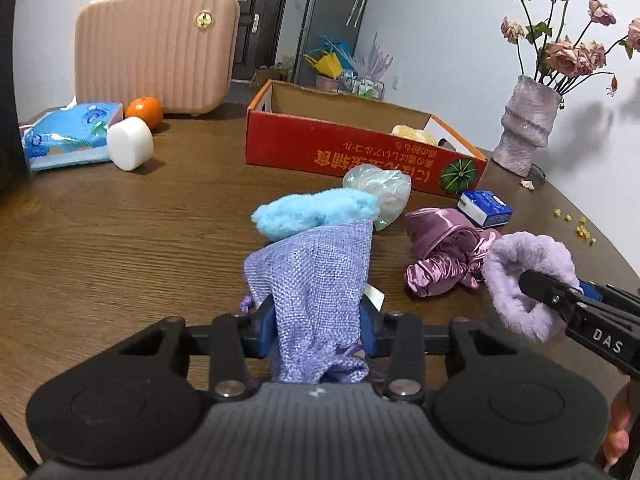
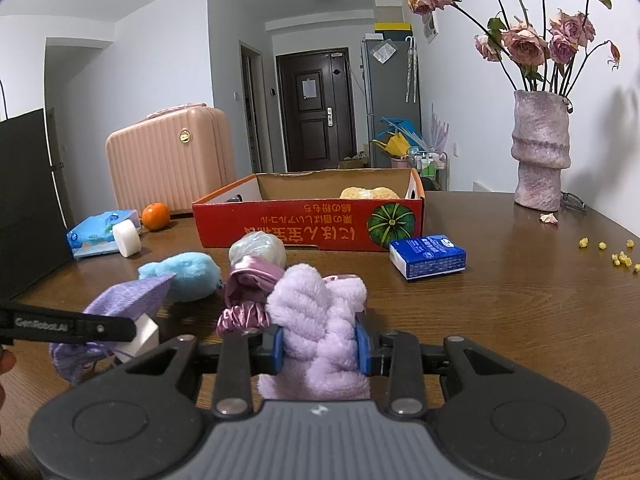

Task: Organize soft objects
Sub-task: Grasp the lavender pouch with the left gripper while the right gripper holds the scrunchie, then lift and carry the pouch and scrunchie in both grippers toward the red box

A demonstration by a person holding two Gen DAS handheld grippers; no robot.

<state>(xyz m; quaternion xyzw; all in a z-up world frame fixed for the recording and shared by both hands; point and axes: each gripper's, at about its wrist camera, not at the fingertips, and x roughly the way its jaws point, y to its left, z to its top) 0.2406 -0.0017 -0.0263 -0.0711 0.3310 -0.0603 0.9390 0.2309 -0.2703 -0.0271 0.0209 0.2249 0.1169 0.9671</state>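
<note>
- Two soft things are getting carried at once: the left hand-held gripper point(image 1: 318, 330) is pinching a lavender woven pouch point(image 1: 316, 276), and the right hand-held gripper point(image 2: 320, 346) is clamping down on a fuzzy purple headband point(image 2: 316, 320).
- The pouch is sticking out forward along the left fingers, long axis pointing away from the camera, drawstring end bunched near the pads. Coarse mesh weave, limp, holding a boxy shape.
- The headband is plush and squishy, bulging out above and below the blue pads.
- The red cardboard box point(image 1: 352, 148) is sitting straight ahead of both grippers on the far side of the brown wooden surface point(image 1: 120, 240), open side up, something yellow and fluffy already lying inside. I'm guessing that's the drop-off spot, and both hands are looking about equally close to it.
- Between grippers and box, still lying on the surface: a fluffy blue puff point(image 1: 312, 212), a crinkly iridescent ball point(image 1: 380, 188), and shiny satin scrunchies point(image 1: 444, 256).
- Non-soft stuff is hanging around too: a tissue pack point(image 2: 428, 256), an orange point(image 1: 144, 111), a pink suitcase point(image 1: 156, 48).
</note>
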